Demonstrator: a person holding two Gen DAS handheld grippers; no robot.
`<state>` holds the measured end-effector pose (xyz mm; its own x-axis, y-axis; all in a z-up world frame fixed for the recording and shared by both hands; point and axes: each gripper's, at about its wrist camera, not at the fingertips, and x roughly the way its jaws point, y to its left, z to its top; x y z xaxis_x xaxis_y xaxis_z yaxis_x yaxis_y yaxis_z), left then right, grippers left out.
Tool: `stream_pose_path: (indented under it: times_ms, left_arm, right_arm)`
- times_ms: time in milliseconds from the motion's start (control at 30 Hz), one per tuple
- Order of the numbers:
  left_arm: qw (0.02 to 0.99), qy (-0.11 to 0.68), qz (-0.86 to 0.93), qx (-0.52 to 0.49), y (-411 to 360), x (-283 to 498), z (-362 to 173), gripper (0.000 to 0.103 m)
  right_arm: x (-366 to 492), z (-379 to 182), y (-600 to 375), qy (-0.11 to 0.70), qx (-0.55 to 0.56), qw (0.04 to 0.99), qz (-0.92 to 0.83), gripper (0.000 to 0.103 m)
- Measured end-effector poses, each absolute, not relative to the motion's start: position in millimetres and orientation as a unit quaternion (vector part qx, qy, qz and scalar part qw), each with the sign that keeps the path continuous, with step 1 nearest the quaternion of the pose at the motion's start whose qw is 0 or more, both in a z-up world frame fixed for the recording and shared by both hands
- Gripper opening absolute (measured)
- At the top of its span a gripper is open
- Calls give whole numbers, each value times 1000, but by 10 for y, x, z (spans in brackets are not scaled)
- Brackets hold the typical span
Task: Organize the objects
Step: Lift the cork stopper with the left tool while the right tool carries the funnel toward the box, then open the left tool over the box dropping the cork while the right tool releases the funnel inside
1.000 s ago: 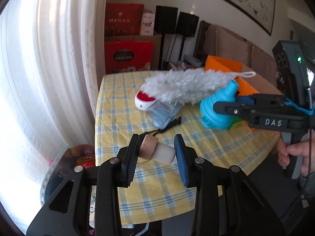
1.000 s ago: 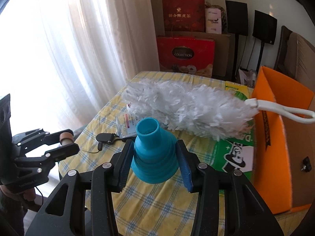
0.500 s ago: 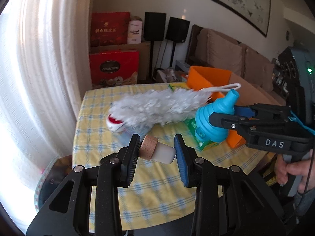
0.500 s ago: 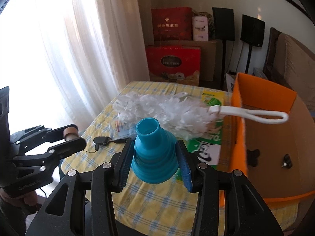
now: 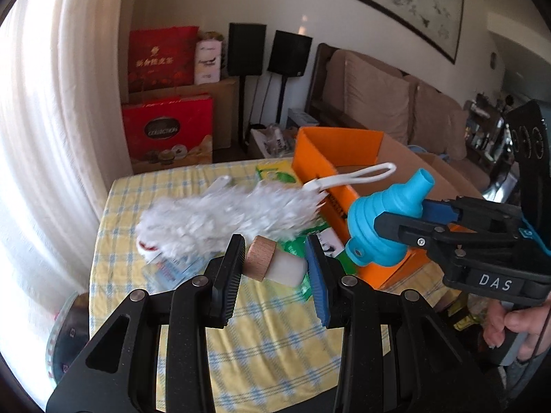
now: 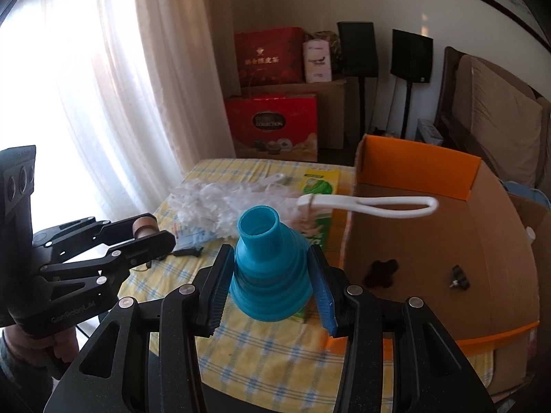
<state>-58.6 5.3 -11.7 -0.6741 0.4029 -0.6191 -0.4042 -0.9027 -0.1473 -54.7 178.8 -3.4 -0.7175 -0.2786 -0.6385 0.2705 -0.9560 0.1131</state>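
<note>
My left gripper is shut on a small white bottle with a wooden cap, held above the table's near edge; it also shows in the right wrist view. My right gripper is shut on a blue collapsible funnel, narrow end up, held just left of the orange cardboard box. The funnel shows in the left wrist view in front of the box. A white fluffy duster lies on the yellow checked table, its looped handle over the box.
A green packet lies under the duster beside the box. Two small dark items sit in the box. A black corded item and a clear packet lie on the table. Curtains hang left, red gift boxes and a sofa behind.
Both grippers have drawn back and risen from the table while holding their objects. The right gripper has shifted toward the orange box, whose inside now shows more.
</note>
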Motion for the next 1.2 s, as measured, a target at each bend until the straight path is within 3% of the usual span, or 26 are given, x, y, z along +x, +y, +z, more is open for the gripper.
stream_pose_path:
  times_ms: [567, 1200]
  left_arm:
    - [284, 22, 899, -332, 960, -655, -22, 33]
    - [325, 82, 872, -355, 1838, -782, -264, 33]
  right_arm:
    - [-388, 141, 2633, -25, 339, 74, -937, 45]
    - [-490, -210, 3260, -67, 369, 26, -926, 45]
